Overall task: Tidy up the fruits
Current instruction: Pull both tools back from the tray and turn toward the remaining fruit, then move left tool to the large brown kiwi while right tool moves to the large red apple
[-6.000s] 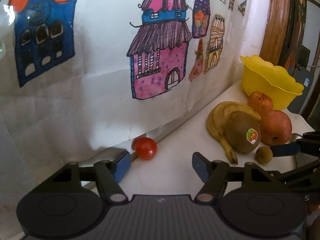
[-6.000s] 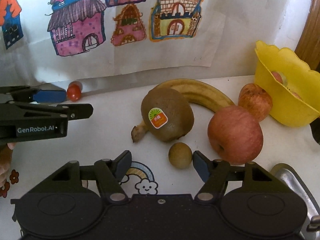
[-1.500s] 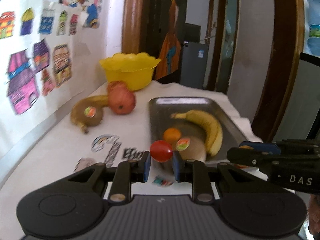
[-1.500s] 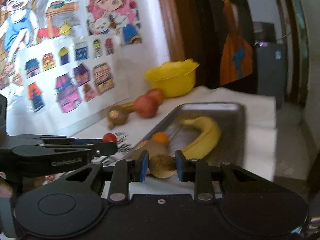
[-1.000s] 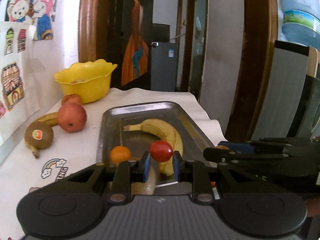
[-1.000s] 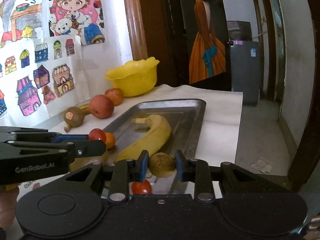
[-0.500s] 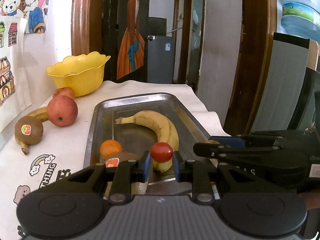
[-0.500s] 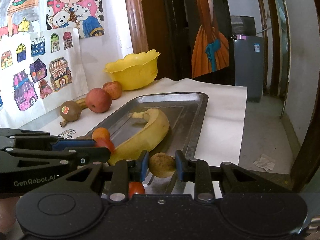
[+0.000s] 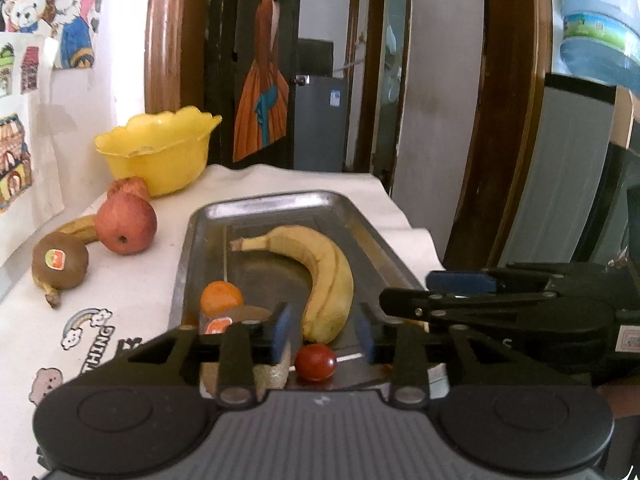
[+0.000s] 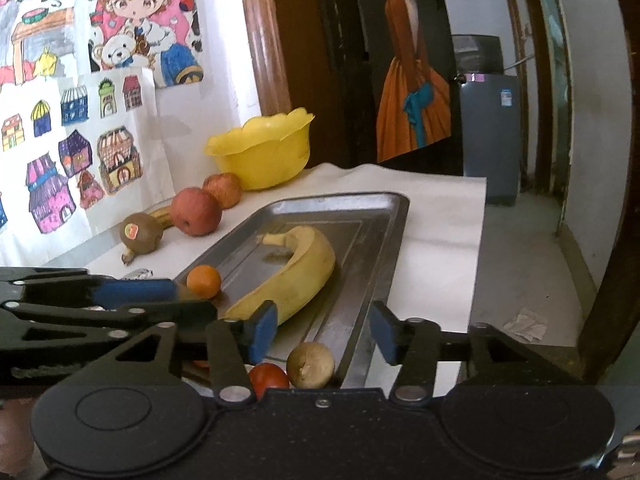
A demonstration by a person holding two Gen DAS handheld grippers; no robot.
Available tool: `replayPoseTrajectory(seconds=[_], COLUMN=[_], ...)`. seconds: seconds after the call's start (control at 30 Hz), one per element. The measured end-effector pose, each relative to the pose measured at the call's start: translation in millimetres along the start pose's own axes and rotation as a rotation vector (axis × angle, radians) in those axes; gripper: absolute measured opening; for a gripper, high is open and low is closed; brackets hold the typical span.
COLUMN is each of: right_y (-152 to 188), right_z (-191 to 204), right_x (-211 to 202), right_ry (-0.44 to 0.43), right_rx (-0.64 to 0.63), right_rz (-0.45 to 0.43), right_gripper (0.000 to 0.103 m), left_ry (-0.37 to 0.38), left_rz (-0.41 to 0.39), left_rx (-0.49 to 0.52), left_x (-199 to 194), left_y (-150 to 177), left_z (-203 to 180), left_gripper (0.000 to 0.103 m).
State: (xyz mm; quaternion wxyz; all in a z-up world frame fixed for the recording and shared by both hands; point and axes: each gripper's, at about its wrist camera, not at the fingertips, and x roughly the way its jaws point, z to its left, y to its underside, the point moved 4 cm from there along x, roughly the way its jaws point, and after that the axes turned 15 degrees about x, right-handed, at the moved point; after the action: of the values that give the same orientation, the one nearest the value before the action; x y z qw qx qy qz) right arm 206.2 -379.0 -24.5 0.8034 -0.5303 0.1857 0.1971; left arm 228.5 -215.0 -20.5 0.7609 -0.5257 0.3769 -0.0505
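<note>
The left hand-held gripper (image 9: pixel 323 330) points forward with its blue-padded fingers (image 9: pixel 280 326) spread wide, holding nothing. The right hand-held gripper (image 10: pixel 324 332) is level beside it, its jaws likewise parted and empty. Each one's side profile crosses the other's view.

The tray (image 9: pixel 276 204) is dull brushed metal; the yellow bowl (image 9: pixel 160 156) is glossy plastic; white cloth (image 10: pixel 440 216) covers the desk.
</note>
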Motion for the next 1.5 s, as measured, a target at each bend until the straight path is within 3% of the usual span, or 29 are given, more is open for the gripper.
replayPoseTrajectory(seconds=[0.03, 0.23, 0.3, 0.43, 0.73, 0.87, 1.0, 1.13, 1.33, 1.5], right_y=[-1.1, -9.0, -11.2, -15.8, -5.7, -6.5, -34.9, -85.4, -159.7, -193.4], right_z=[0.9, 15.7, 23.8, 47.7, 123.7, 163.6, 201.9, 241.2, 286.6, 302.0], right_x=[-4.9, -47.1, -66.4, -106.2, -199.4, -250.2, -302.1, -336.2, -332.1, -283.7], right_ry=[0.004, 0.010, 0.000, -0.016, -0.027, -0.098, -0.151, -0.150, -0.139, -0.125], right_rx=[0.002, -0.004, -0.006, -0.025, -0.115, -0.150, -0.181, -0.248, -0.297, -0.293], right_rz=[-0.010, -0.088, -0.116, -0.159, -0.195, -0.192, -0.188, -0.199, -0.164, -0.135], right_gripper=[0.061, 0.084, 0.094, 0.102, 0.102, 0.102, 0.102, 0.102, 0.102, 0.102], left_ry=[-0.007, -0.076, -0.105, -0.186, -0.366, -0.423, -0.472, -0.533, -0.628, -0.669], left_rz=[-0.013, -0.086, -0.110, -0.145, -0.186, -0.219, -0.270, -0.335, -0.374, -0.314], left_rx=[-0.004, -0.020, -0.034, -0.065, -0.091, -0.047, -0.009, -0.001, -0.003, 0.021], left_x=[-4.7, -44.9, -62.8, -103.7, -212.2, -269.7, -321.6, -363.8, -395.4, -370.6], left_y=[-1.0, -5.2, -5.2, -3.1, 9.3, 4.3, -17.7, -53.2, -105.8, -141.6], left_z=[1.0, 13.4, 20.6, 36.9, 69.3, 74.0, 80.9, 89.1, 109.2, 127.7], left_gripper=[0.059, 0.088, 0.091, 0.101, 0.103, 0.103, 0.103, 0.103, 0.103, 0.103])
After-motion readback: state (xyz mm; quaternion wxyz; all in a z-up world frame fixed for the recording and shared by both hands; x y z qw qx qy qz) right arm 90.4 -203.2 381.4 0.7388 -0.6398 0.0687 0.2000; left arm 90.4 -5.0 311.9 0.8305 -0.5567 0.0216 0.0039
